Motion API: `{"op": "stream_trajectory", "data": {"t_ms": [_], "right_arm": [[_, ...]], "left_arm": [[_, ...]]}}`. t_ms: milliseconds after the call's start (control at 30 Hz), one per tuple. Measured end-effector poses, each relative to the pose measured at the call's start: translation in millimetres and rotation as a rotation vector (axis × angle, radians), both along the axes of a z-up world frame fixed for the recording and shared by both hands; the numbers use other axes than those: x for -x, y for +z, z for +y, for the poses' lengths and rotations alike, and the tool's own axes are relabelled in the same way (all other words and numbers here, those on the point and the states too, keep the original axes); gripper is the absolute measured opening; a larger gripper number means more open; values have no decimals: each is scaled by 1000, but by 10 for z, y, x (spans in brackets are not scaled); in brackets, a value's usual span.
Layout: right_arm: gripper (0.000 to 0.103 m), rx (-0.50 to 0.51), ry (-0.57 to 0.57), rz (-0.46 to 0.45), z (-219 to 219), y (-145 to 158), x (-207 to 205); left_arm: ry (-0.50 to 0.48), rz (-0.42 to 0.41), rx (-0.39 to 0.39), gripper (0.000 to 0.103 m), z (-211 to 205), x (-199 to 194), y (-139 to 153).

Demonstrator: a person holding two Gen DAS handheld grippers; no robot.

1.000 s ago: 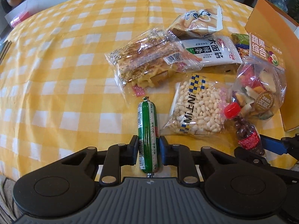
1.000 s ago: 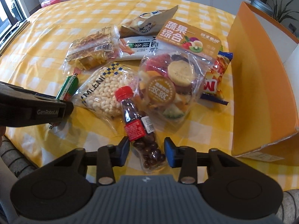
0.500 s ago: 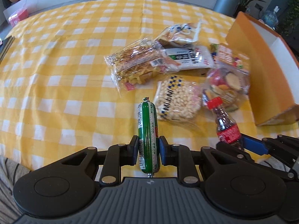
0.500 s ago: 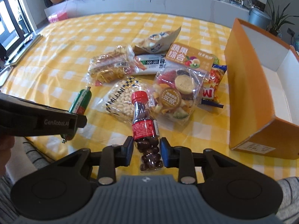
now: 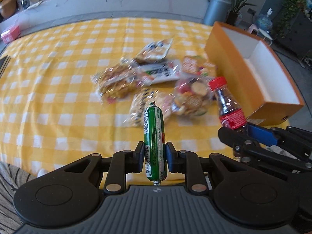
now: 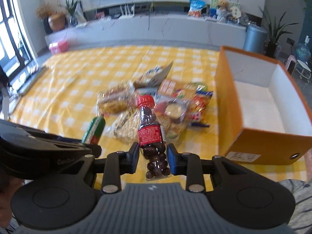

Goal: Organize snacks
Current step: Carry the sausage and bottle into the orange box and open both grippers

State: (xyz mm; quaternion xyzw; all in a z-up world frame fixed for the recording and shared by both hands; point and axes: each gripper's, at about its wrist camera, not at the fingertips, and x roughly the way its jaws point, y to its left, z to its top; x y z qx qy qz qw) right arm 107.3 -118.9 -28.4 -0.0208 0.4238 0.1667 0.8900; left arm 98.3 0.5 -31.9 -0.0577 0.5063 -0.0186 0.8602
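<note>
Two snacks are held up above the counter (image 5: 58,117), which wears a yellow-and-white checked cloth: the left gripper (image 5: 155,157) has its fingers closed on a green sausage stick (image 5: 155,142) at bottom centre of the left view, and the right gripper (image 6: 153,159) has its fingers closed on a small red-capped bottle (image 6: 151,134), its lower half filled with dark round chocolate balls, at centre of the right view. At the right of both views an orange box (image 6: 230,105) stands open on the counter, its white inside showing nothing in it. Just left of the box lies a blurred heap of snack packets (image 5: 156,81), among them a clear bag of pale puffs (image 6: 126,126) and a clear tub of mixed fruit pieces (image 5: 192,99)
</note>
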Motion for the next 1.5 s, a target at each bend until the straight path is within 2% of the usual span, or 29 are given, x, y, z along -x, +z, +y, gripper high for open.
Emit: {"op": "stream_trajectory", "data": {"t_ms": [300, 467, 700, 833, 967, 1100, 1233, 1367, 1500], "right_arm": [[29, -135, -145, -112, -669, 426, -67], [29, -134, -271, -148, -1093, 494, -218], [29, -128, -416, -114, -1618, 293, -490], [29, -138, -451, -102, -1765, 173, -632], [29, -152, -454, -121, -1919, 113, -712], [29, -139, -459, -112, -1984, 4, -782], [29, -151, -460, -86, -2048, -112, -861], [29, -151, -467, -69, -2040, -173, -882], [29, -143, -466, -60, -2024, -172, -890]], "left_arm": [[-64, -90, 4, 25, -508, -259, 311], [-137, -112, 35, 25, -857, -544, 368], [-203, -104, 104, 25, -1278, -988, 273], [-231, -75, 191, 25, -1427, -1206, 166], [-231, -40, 227, 25, -1583, -1368, 5], [-232, -15, 192, 25, -1685, -1392, -114], [-197, -1, 195, 25, -1673, -1384, -223], [-213, -25, 168, 21, -1693, -1325, -163], [-214, -33, 181, 21, -1622, -1286, -123]]}}
